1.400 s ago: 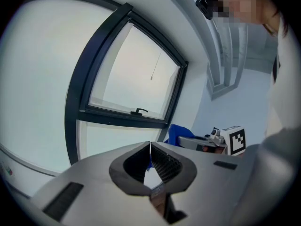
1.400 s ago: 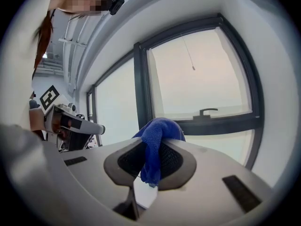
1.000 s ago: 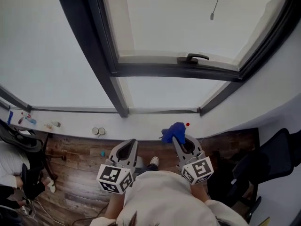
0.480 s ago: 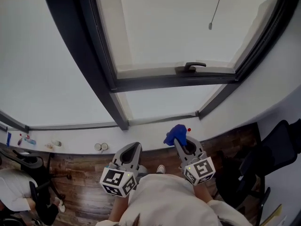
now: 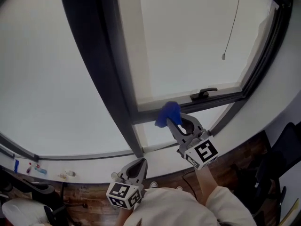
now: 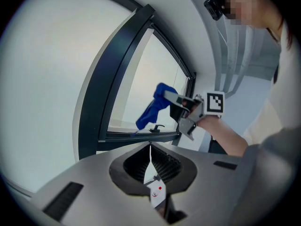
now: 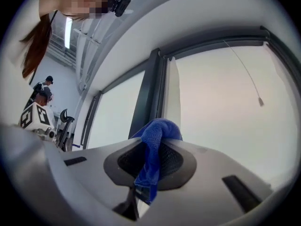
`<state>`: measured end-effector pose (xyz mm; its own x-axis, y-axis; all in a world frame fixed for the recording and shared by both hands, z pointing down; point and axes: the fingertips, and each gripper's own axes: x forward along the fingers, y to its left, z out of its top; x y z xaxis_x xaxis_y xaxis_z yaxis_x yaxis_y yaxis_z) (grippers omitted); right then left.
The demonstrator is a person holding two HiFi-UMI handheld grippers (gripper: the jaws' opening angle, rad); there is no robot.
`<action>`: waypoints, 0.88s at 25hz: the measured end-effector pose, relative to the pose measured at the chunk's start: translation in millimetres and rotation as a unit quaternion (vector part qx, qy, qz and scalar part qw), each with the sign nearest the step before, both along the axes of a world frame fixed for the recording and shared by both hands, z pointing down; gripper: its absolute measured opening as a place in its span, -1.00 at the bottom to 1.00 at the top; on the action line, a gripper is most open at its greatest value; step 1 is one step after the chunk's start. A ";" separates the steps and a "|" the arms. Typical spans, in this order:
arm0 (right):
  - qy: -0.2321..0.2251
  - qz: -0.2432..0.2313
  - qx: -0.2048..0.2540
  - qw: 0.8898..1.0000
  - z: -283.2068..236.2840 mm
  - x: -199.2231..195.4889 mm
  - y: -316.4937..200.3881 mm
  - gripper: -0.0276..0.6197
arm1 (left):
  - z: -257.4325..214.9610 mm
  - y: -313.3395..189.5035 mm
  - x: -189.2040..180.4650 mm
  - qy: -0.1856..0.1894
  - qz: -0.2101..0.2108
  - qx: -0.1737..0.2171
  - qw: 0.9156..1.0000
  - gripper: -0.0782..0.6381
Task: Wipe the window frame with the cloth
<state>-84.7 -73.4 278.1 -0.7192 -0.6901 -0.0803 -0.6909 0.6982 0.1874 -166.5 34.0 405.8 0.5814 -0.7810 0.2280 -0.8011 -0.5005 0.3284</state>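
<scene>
At the window frame (image 5: 94,55): my right tongs (image 5: 173,123) grip the blue cloth (image 5: 168,114), seemingly touching it.
Lower: my left tongs (image 5: 138,166) clenched, empty.

grippers 2: left gripper (image 5: 137,165), right gripper (image 5: 172,123) | marker cubes (image 5: 123,193) 2 | cloth (image 5: 168,113) 1 | frame (image 5: 94,55) 1 | handle (image 5: 203,94) 1 | cord (image 5: 233,22) 1
</scene>
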 end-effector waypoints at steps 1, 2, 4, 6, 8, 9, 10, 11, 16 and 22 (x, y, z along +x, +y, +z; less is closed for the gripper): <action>0.002 -0.006 0.025 1.000 -19.2 -13.1 -9.0 -0.74 | -0.6 -3.3 -4.7 0.001 0.004 0.002 1.000 -0.75; 0.004 -0.009 0.050 0.999 -37.8 -24.6 -17.5 -0.74 | -1.6 -5.8 -8.2 0.002 0.009 0.004 1.000 -0.75; 0.007 -0.013 0.093 0.996 -72.4 -42.5 -33.3 -0.74 | -3.5 -7.7 -14.0 0.003 0.015 0.007 1.000 -0.75; 0.010 -0.018 0.126 0.992 -102.7 -54.6 -48.1 -0.74 | -3.1 -6.4 -20.0 0.003 0.015 0.006 1.000 -0.75; 0.019 -0.015 0.151 0.988 -129.5 -61.4 -64.9 -0.74 | -0.5 -5.0 -24.9 0.006 0.012 0.000 1.000 -0.75; 0.022 -0.013 0.161 0.987 -142.4 -64.2 -74.5 -0.74 | 0.3 -5.3 -26.7 0.007 0.010 -0.003 1.000 -0.75; 0.025 -0.012 0.169 0.985 -155.3 -67.7 -84.5 -0.74 | 0.4 -6.6 -28.4 0.007 0.008 -0.003 1.000 -0.75; 0.027 -0.015 0.173 0.984 -167.4 -72.1 -94.7 -0.74 | -0.4 -8.6 -30.2 0.006 0.004 -0.003 1.000 -0.75; 0.048 -0.009 0.194 0.980 -214.3 -94.8 -133.1 -0.74 | -12.5 -14.6 -43.8 0.020 -0.038 0.017 0.999 -0.75; 0.040 -0.016 0.213 0.976 -241.8 -109.0 -149.8 -0.74 | -22.6 -23.1 -70.6 0.047 -0.095 0.031 0.994 -0.75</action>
